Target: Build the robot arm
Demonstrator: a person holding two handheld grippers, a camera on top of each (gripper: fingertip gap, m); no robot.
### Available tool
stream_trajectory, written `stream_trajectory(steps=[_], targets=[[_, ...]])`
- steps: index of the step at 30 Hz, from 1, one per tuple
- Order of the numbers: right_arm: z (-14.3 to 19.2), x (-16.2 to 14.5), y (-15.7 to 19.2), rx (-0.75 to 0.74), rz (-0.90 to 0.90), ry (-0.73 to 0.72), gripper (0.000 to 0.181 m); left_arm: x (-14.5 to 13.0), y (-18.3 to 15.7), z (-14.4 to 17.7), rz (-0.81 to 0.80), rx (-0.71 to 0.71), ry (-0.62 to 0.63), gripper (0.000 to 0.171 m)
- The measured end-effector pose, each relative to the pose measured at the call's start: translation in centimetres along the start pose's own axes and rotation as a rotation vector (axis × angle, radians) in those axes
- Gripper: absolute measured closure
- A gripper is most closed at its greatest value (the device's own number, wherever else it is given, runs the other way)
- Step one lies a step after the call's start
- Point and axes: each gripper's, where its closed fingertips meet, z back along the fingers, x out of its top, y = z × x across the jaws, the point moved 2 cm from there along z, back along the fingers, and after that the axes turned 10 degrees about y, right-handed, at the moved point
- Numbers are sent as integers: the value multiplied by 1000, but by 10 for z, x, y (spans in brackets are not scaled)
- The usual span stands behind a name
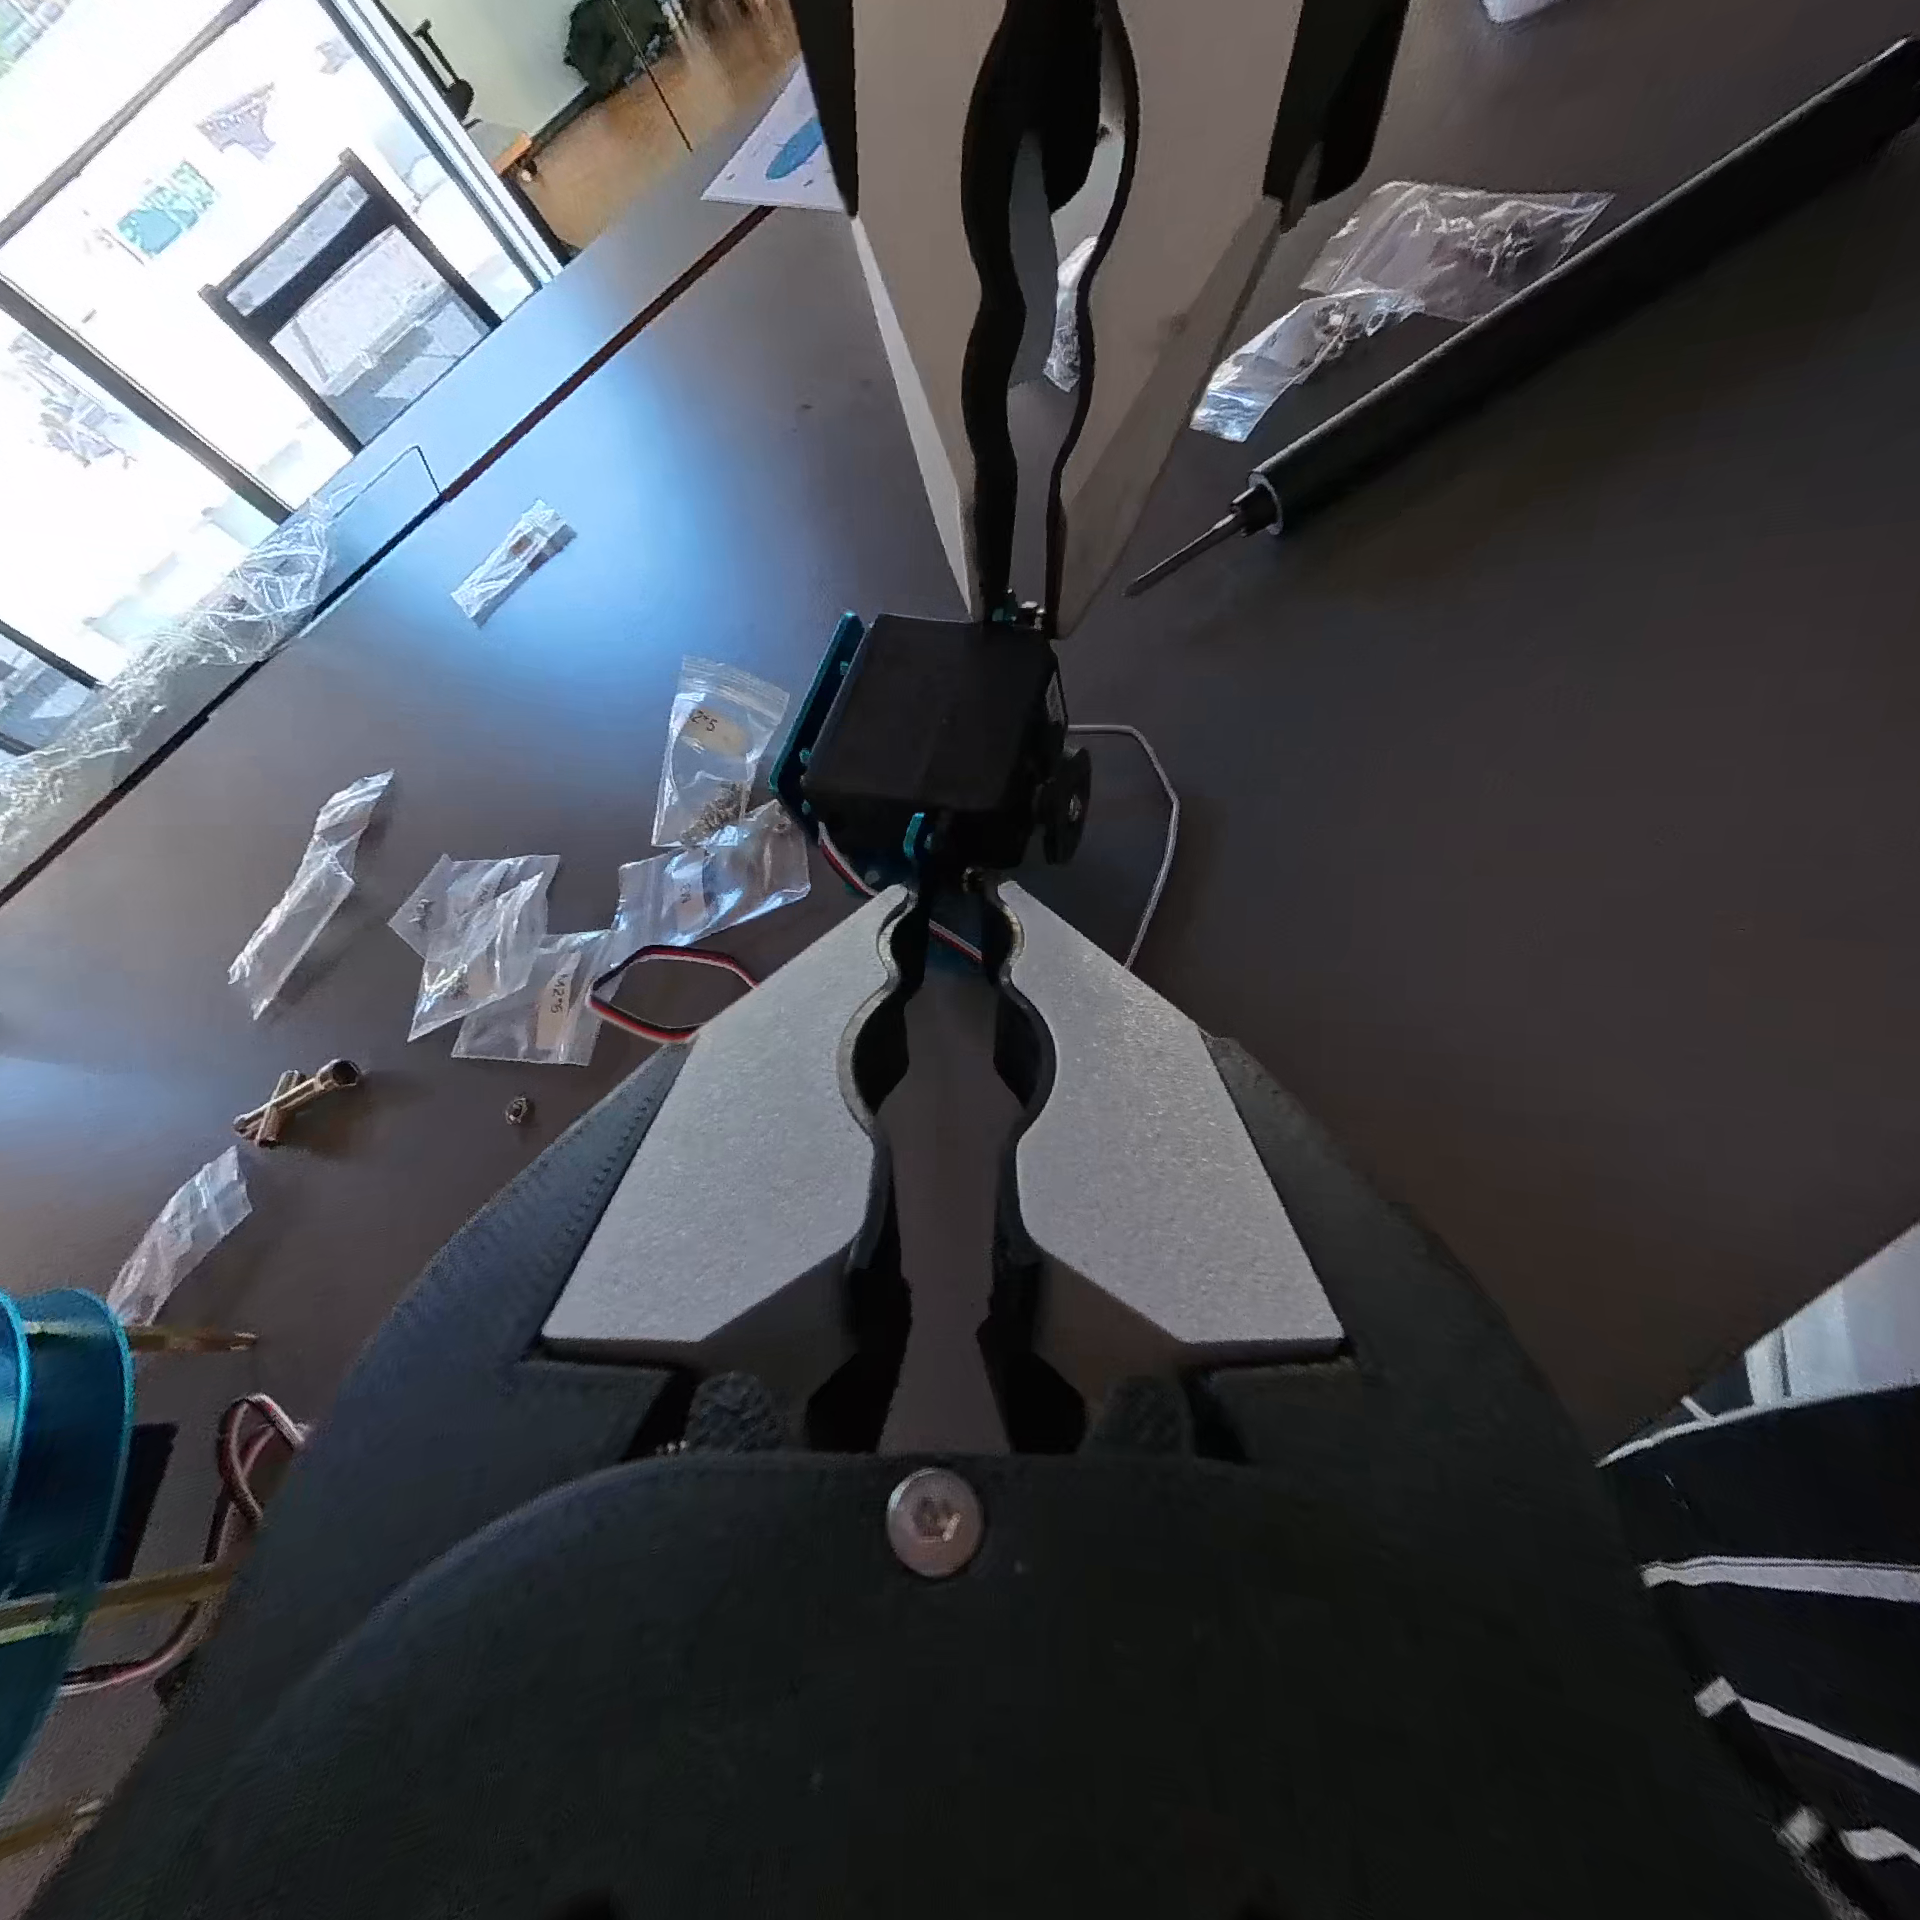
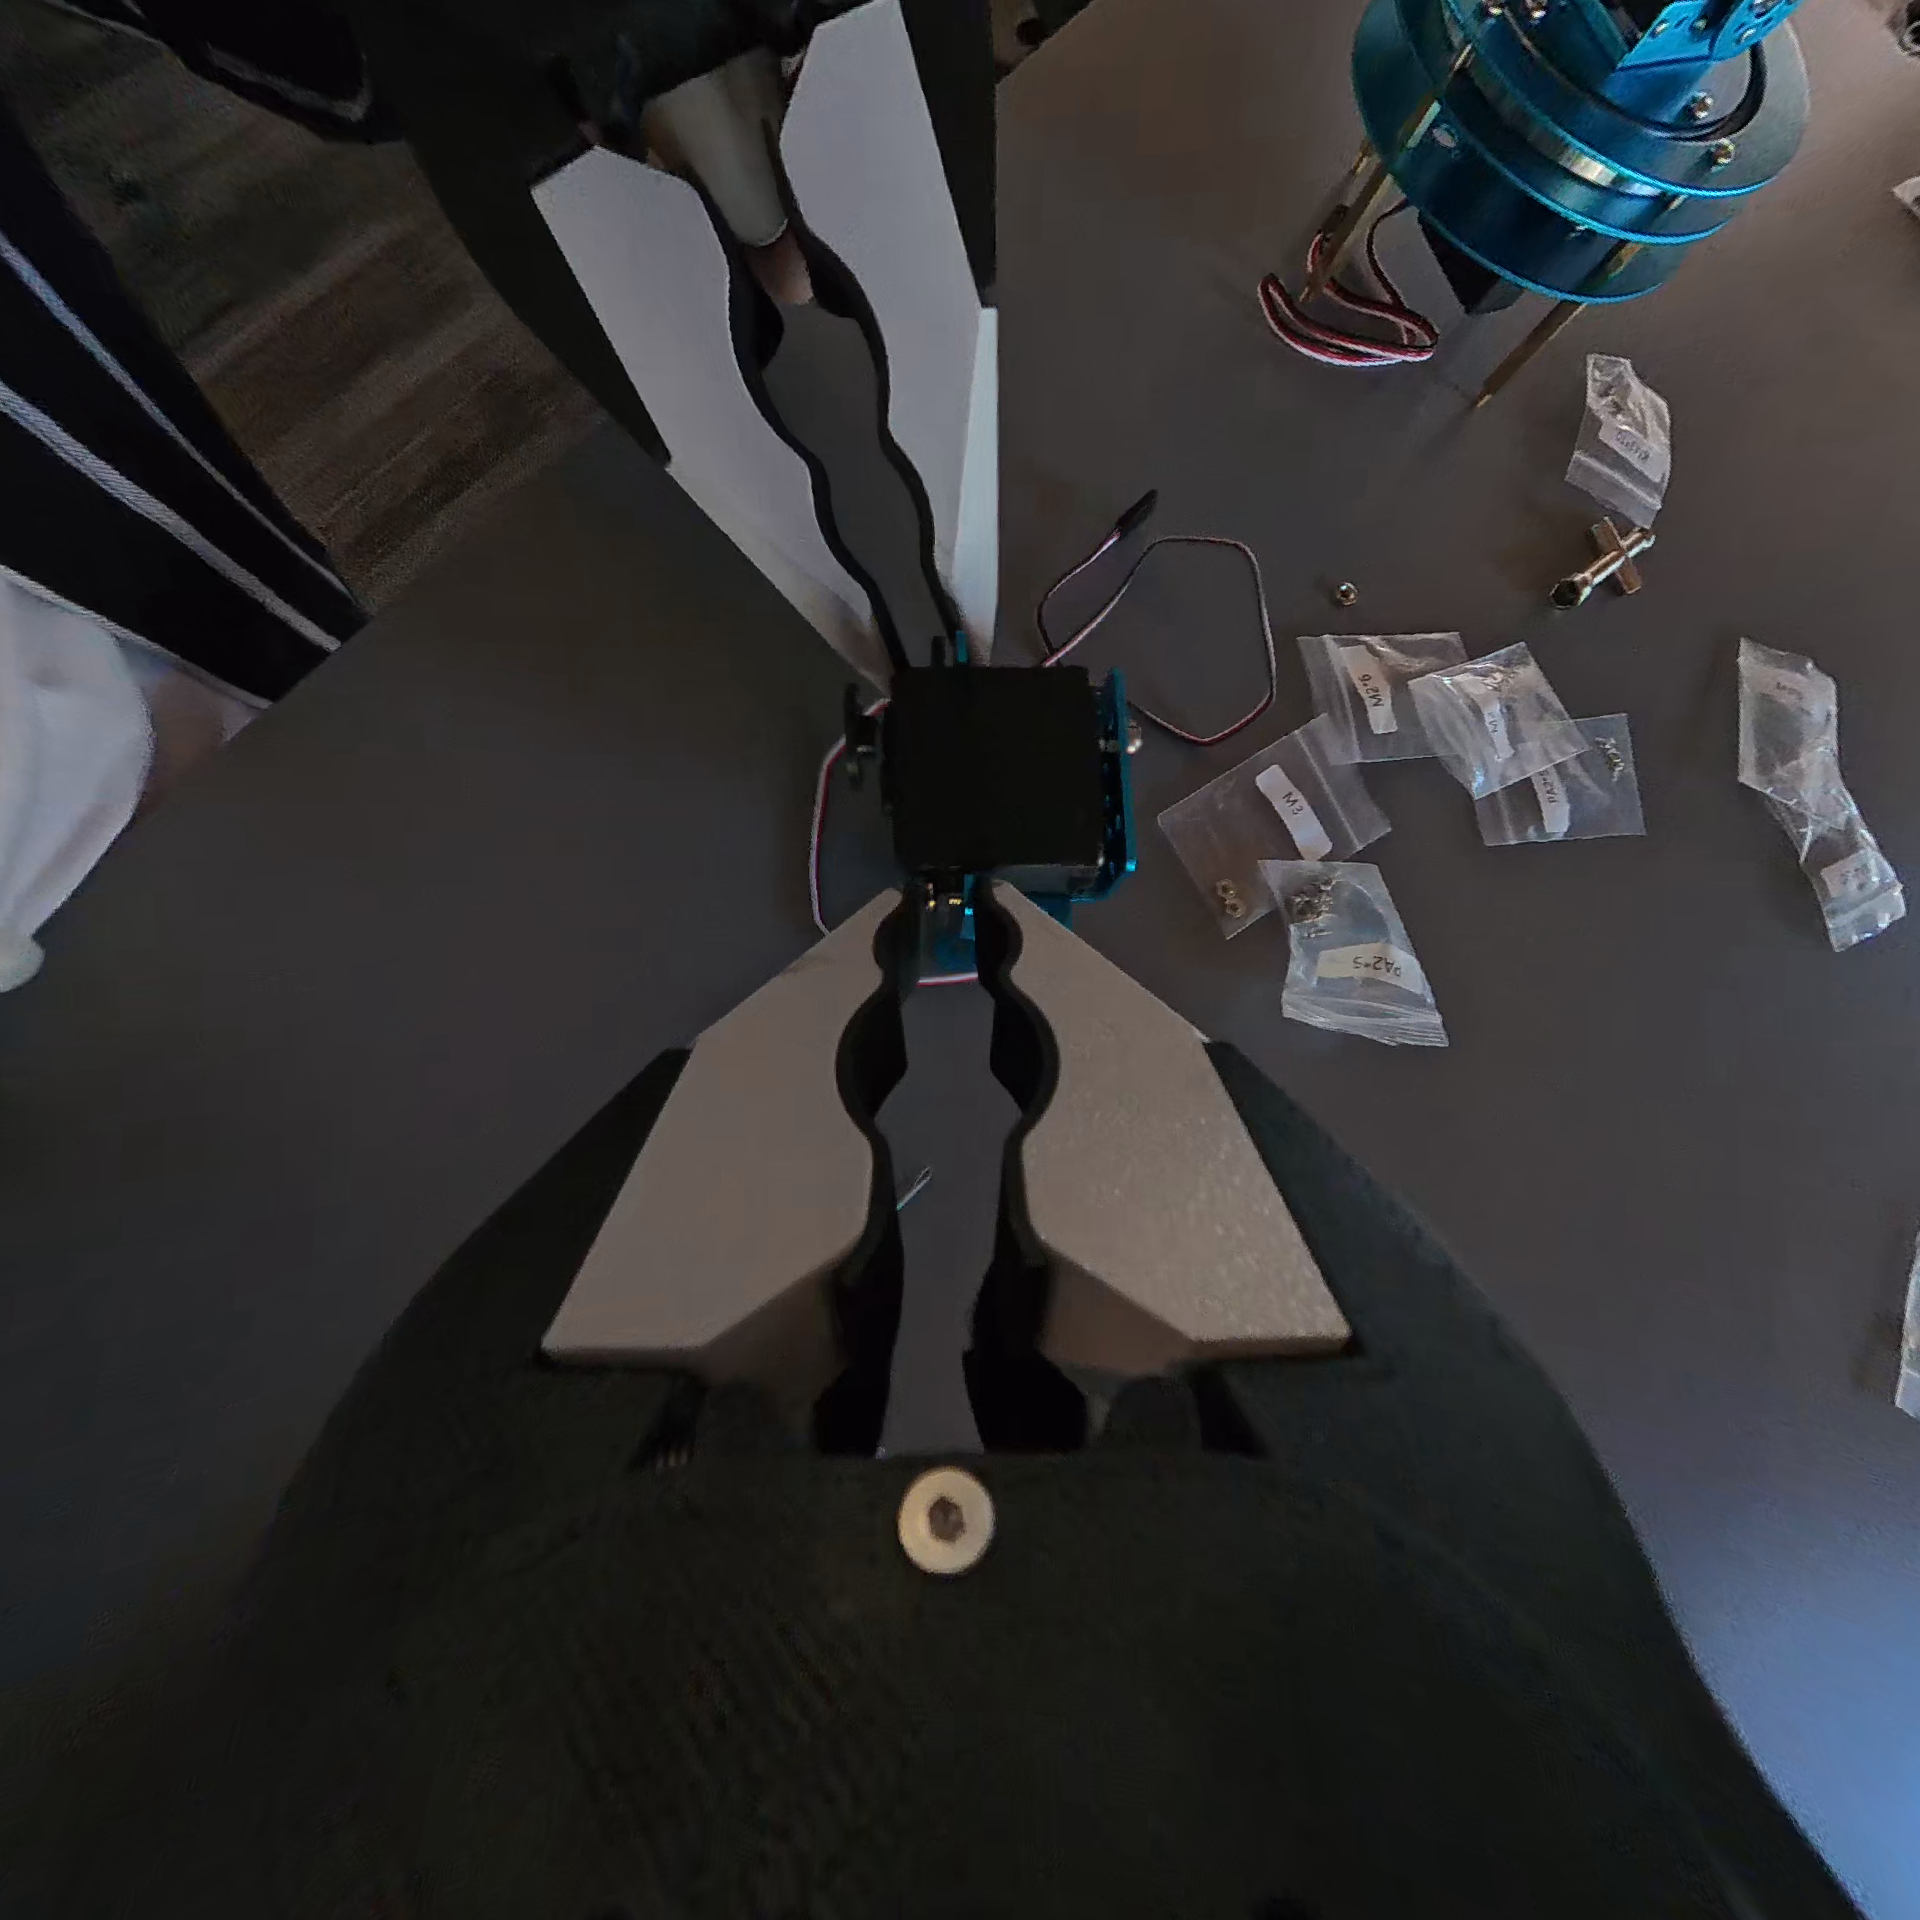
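Observation:
A black servo [image 1: 935, 738] in a blue metal bracket [image 1: 821, 707] is held just above the dark table between both grippers. My left gripper [image 1: 951, 906] is shut on the bracket's near end, by the servo's wire. The right gripper [image 1: 1013, 613] comes in from the top of the left wrist view and pinches the far end. In the right wrist view, my right gripper [image 2: 951, 909] is shut on a blue tab of the bracket [image 2: 1112, 769] under the servo [image 2: 987, 769]. The left gripper [image 2: 935, 649] grips the opposite end.
Several small plastic bags of screws [image 2: 1351, 945] lie to the right, with a cross wrench [image 2: 1605, 566] and a loose nut [image 2: 1347, 592]. A round blue base on brass legs [image 2: 1579, 156] stands at the back right. A black screwdriver [image 1: 1558, 343] lies nearby. The servo's wire [image 2: 1195, 623] loops on the table. The left gripper's tips are roughly 5 cm from the right gripper's.

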Motion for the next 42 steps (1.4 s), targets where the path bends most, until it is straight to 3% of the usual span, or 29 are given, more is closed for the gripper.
stream_trajectory(steps=[7, 11, 14, 18, 21, 42], targets=[[-2, -1, -5, -103, -16, -14, 172, 0, 3, -3, 1, -24, -20, 164], [2, 0, -7, -135, -64, -64, 162, 0, 4, -4, 5, -47, -32, 164], [2, -4, -7, -95, -148, -86, 160, 0, 5, -4, -2, -59, -44, 164], [5, -3, -4, -62, -204, -163, 171, 0, 5, -5, -5, -65, -50, 164], [0, -8, -4, -45, -229, -164, 165, 1, 5, -5, -2, -69, -54, 164], [-3, -11, -1, -42, -210, -231, 175, 1, 5, -5, -32, -86, -50, 163]])
